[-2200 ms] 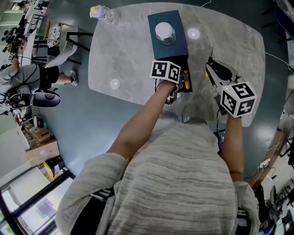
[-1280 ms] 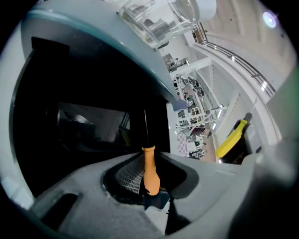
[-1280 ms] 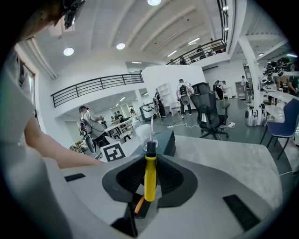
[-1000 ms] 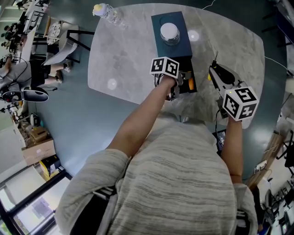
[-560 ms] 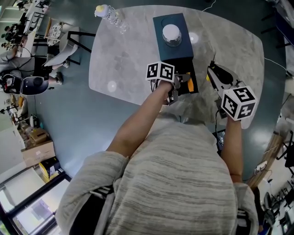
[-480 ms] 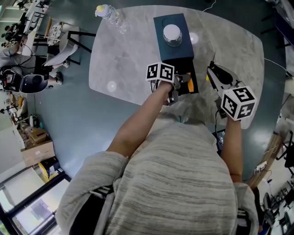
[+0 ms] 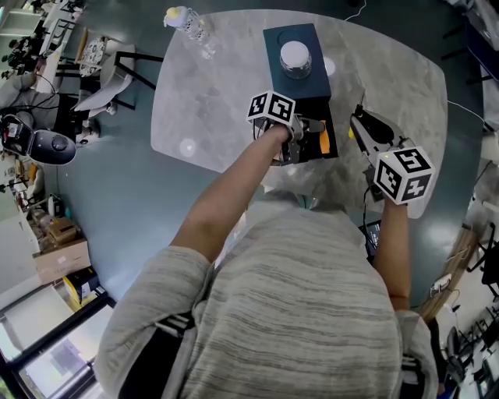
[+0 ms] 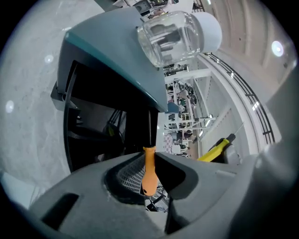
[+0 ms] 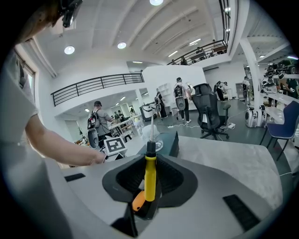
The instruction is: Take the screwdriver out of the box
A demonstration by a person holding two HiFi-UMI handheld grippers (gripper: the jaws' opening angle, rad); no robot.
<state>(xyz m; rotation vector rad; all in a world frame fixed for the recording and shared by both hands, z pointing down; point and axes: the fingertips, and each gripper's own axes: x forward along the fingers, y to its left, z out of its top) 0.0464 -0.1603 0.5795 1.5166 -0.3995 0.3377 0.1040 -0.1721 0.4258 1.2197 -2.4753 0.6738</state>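
- The orange-handled screwdriver (image 8: 148, 173) sits at the open front of the box (image 8: 110, 53), its handle just outside and its thin dark shaft running into the dark opening.
- In the left gripper view its long axis stands almost straight, tip toward 12 o'clock and the rounded butt of the handle toward 6 o'clock.
- The left gripper (image 8: 149, 156) is clenched on that smooth, bulb-shaped orange handle, whose upper end shows between the jaw tips; a ribbed pad (image 8: 131, 172) shows to the left of the handle.
- The box is dark teal with flat, matte walls and a black interior. A clear glass jar (image 8: 170, 30) with a white lid stands on its top.
- The right gripper (image 9: 150, 161) is closed on a yellow-handled screwdriver (image 9: 149, 179). This one has a straight handle, a black collar and a bright metal shaft pointing to 12 o'clock in the right gripper view.
- In the head view the right gripper lies at about 4 o'clock from the box, apart from it.
- The table (image 7: 218, 86) is grey, marbled stone with rounded corners.
- A clear plastic bottle (image 7: 189, 23) lies near its edge, at 10 o'clock from the box.
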